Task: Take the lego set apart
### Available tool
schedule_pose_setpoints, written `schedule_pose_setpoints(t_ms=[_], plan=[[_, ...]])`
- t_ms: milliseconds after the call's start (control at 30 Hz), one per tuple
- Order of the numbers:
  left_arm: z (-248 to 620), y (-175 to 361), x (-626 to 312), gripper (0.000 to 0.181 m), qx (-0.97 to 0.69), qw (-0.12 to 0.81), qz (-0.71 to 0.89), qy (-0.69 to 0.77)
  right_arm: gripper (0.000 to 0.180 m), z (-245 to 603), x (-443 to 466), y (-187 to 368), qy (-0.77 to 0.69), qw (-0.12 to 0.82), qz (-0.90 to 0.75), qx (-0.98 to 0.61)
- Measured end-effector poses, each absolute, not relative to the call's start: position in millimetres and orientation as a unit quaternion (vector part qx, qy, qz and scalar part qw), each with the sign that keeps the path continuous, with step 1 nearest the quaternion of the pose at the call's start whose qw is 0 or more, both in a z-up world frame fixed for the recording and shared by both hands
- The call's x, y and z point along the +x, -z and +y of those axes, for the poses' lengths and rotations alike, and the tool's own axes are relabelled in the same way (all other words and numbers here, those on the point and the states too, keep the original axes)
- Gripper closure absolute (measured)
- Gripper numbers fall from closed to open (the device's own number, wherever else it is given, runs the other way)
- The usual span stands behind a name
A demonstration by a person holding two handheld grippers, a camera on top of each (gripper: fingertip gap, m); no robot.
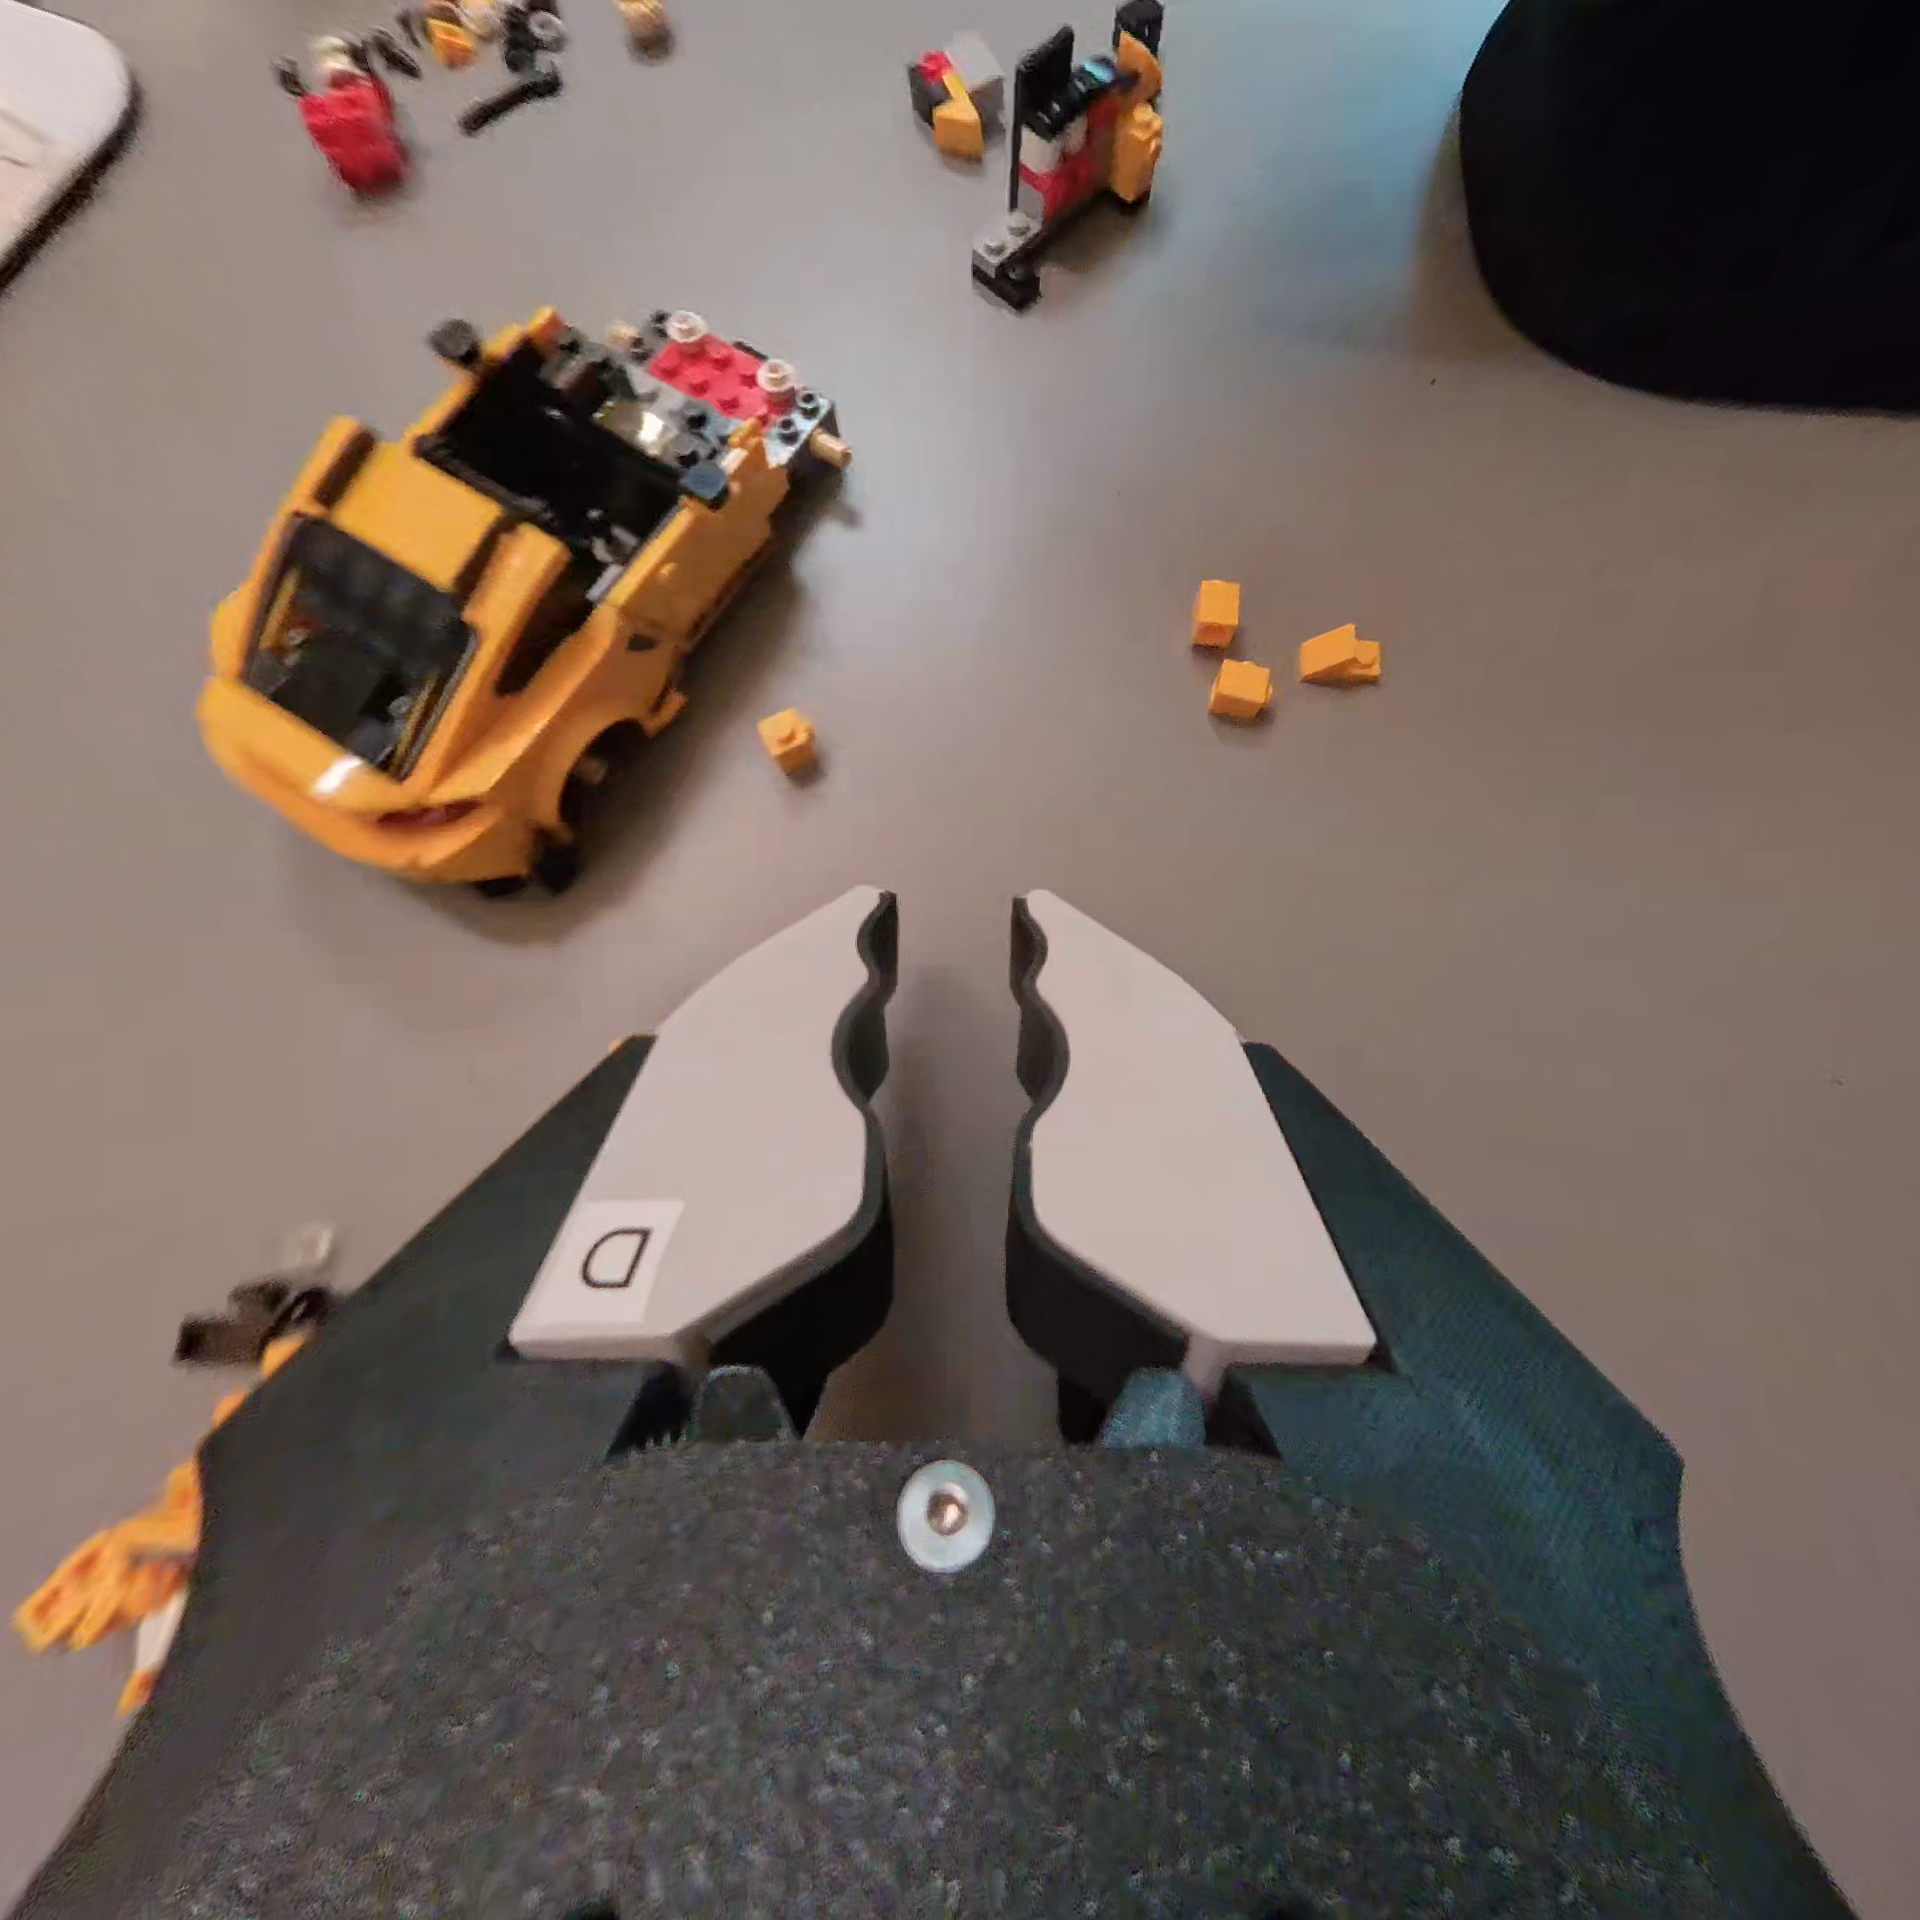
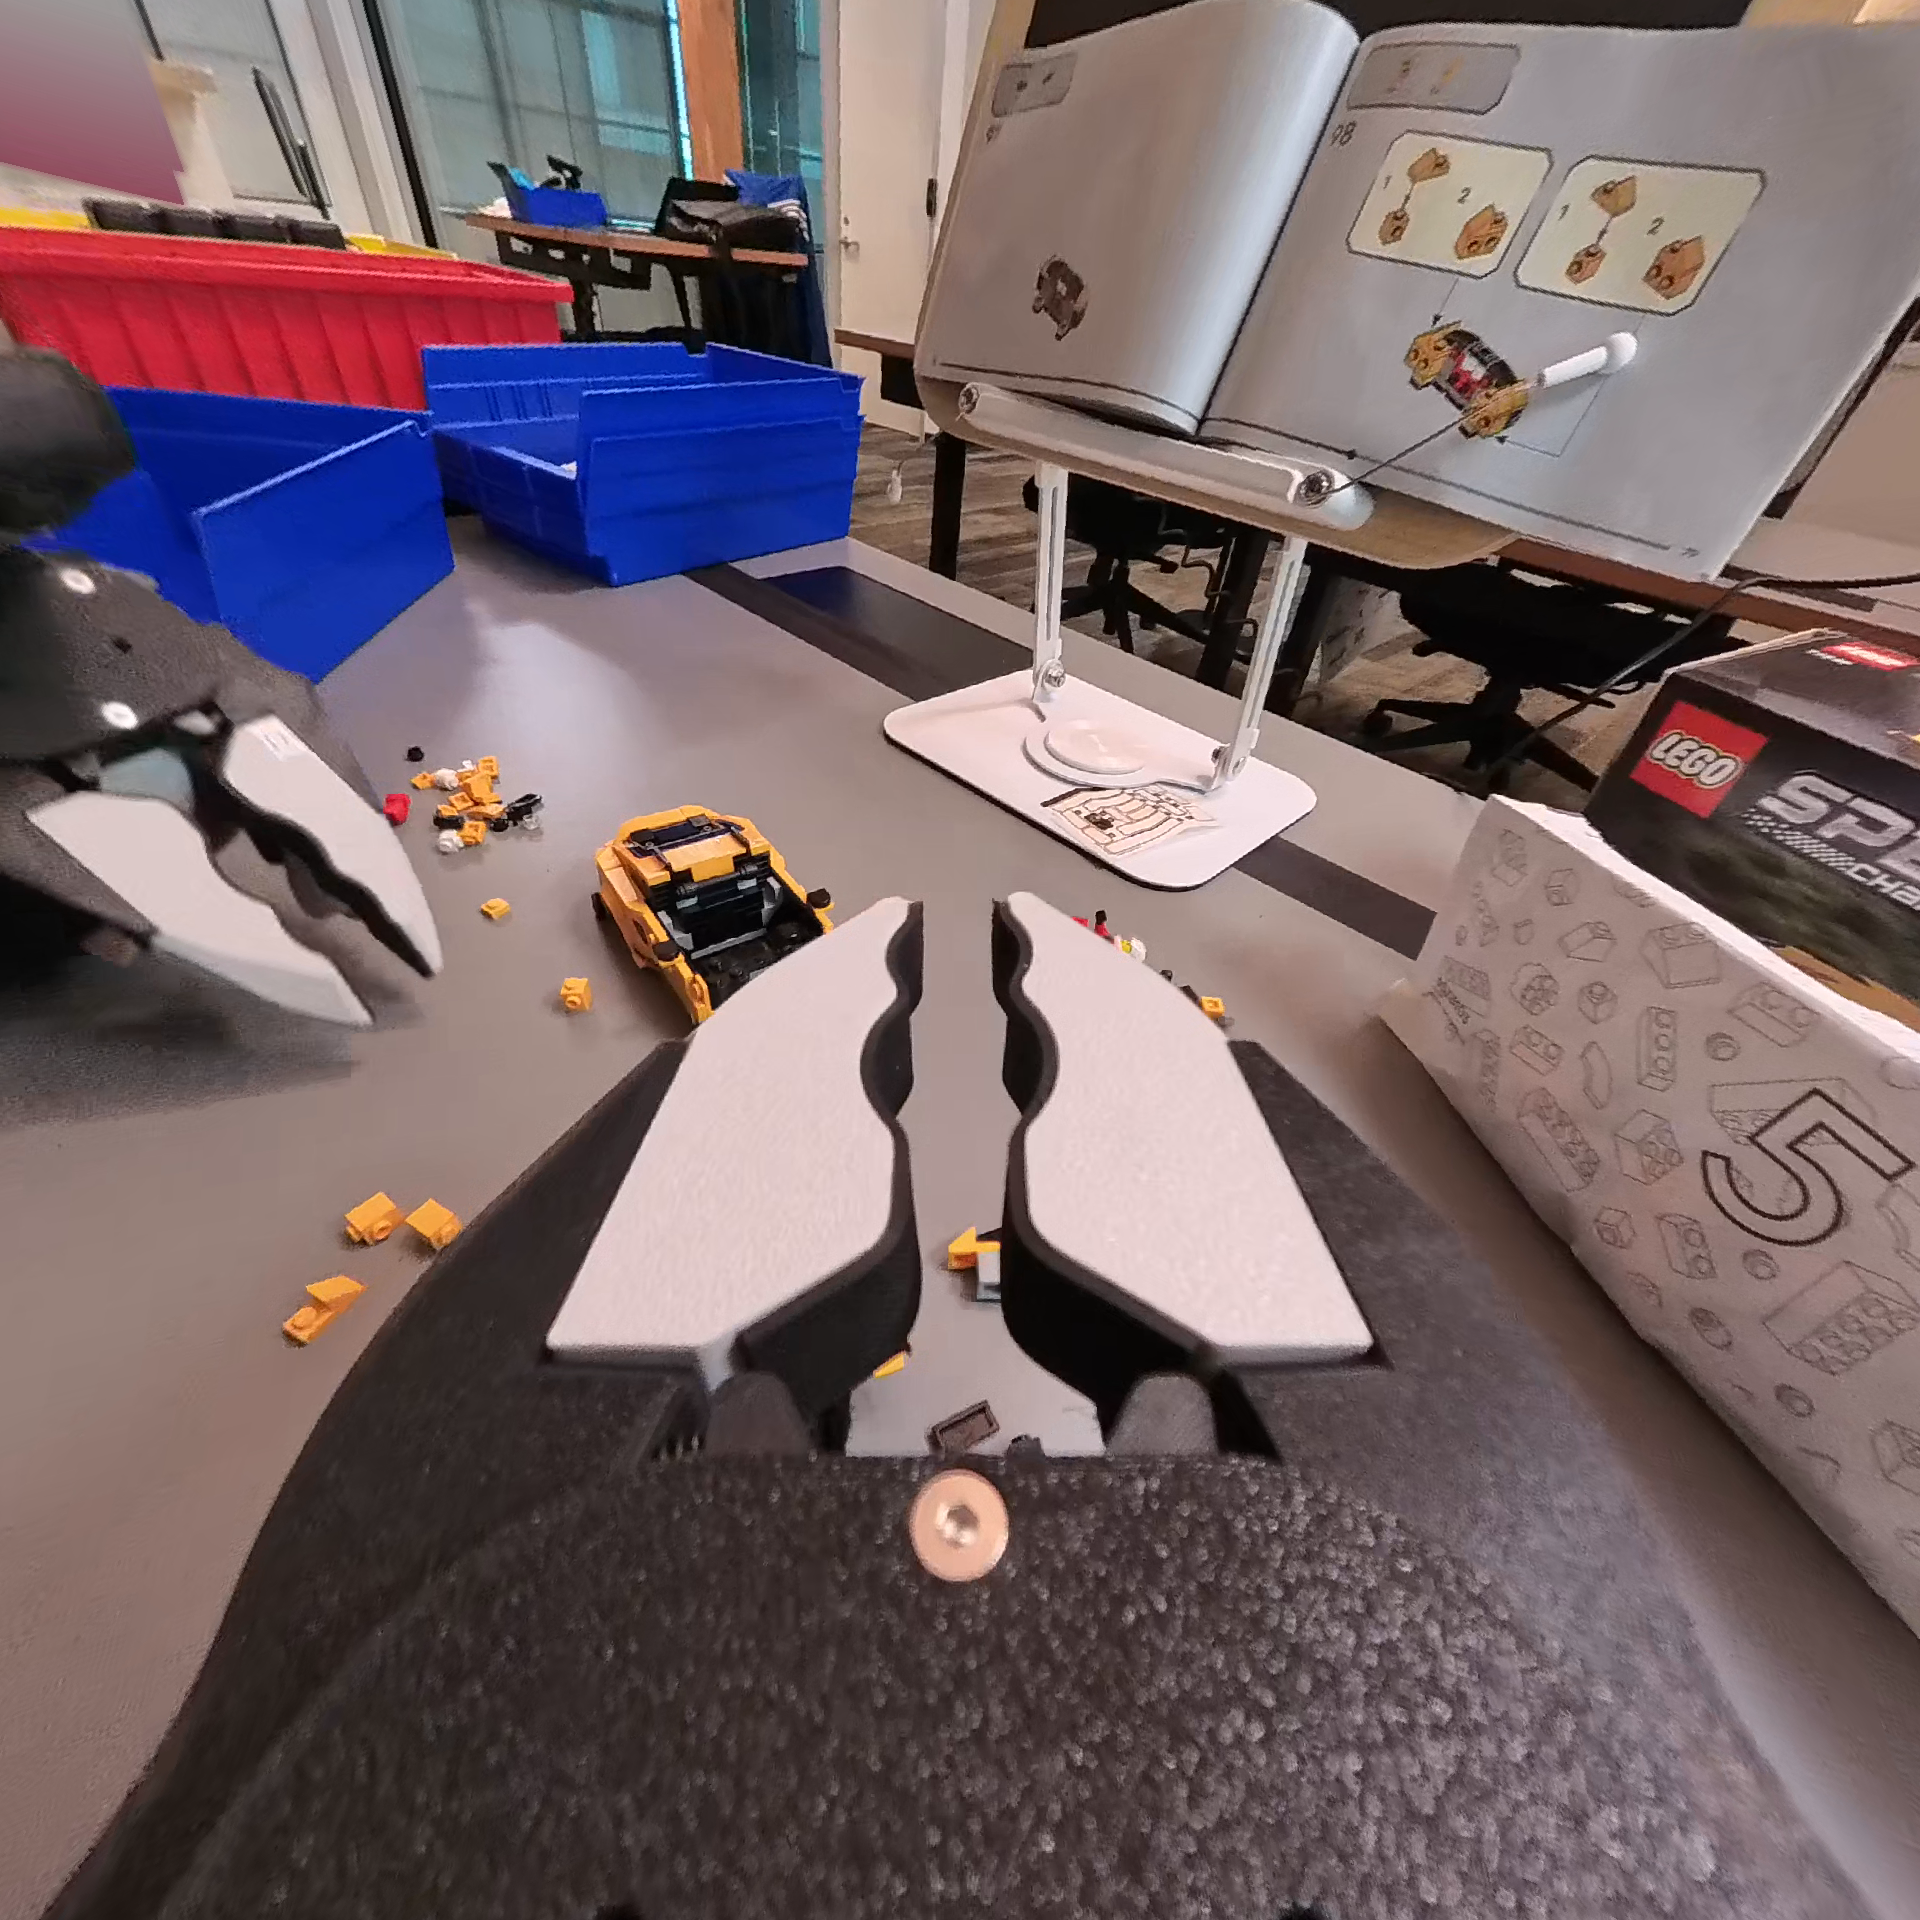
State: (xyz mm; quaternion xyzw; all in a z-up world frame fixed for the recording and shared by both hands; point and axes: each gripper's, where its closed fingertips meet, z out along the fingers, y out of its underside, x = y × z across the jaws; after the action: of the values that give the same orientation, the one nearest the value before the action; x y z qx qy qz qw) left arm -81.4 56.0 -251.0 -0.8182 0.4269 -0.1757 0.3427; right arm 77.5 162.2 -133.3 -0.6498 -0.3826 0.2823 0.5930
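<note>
Both grippers hang empty above the grey bench, so the step in hand looks like going back in for another piece of the yellow car. Nearest the car in the left wrist view, the left gripper has its jaws parted a narrow gap, holding nothing; the right gripper, just short of the car's stripped end, is likewise slightly apart and empty. A loose orange brick lies just beside the car. Judged from this, one gripper should pin the body while the other pries a roof piece. Beyond the car lies a detached chunk
</note>
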Motion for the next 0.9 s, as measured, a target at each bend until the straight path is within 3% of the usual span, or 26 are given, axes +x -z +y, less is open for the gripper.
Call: schedule_pose_setpoints(t_ms=[300,367,533,633,767,900], plan=[[106,267,-67,0.151,-0.837,0.363,0.388,0.128,0.167,162,78,133,-0.282,0.594,-0.381,-0.65],[107,268,-65,0.17,-0.838,0.355,0.392,0.136,0.167,161,77,133,-0.282,0.594,-0.381,-0.65],[95,251,-77,0.171,-0.825,0.368,0.41,0.123,0.167,161,78,132,-0.281,0.595,-0.381,-0.65],[93,209,-130,0.171,-0.829,0.421,0.364,0.053,0.167,162,80,131,-0.279,0.597,-0.38,-0.65],[78,141,-267,0.171,-0.845,0.5,0.178,-0.067,0.167,162,79,132,-0.283,0.595,-0.378,-0.65],[40,134,-379,0.171,-0.854,0.512,0.002,-0.096,0.167,161,76,134,-0.282,0.592,-0.383,-0.651]])
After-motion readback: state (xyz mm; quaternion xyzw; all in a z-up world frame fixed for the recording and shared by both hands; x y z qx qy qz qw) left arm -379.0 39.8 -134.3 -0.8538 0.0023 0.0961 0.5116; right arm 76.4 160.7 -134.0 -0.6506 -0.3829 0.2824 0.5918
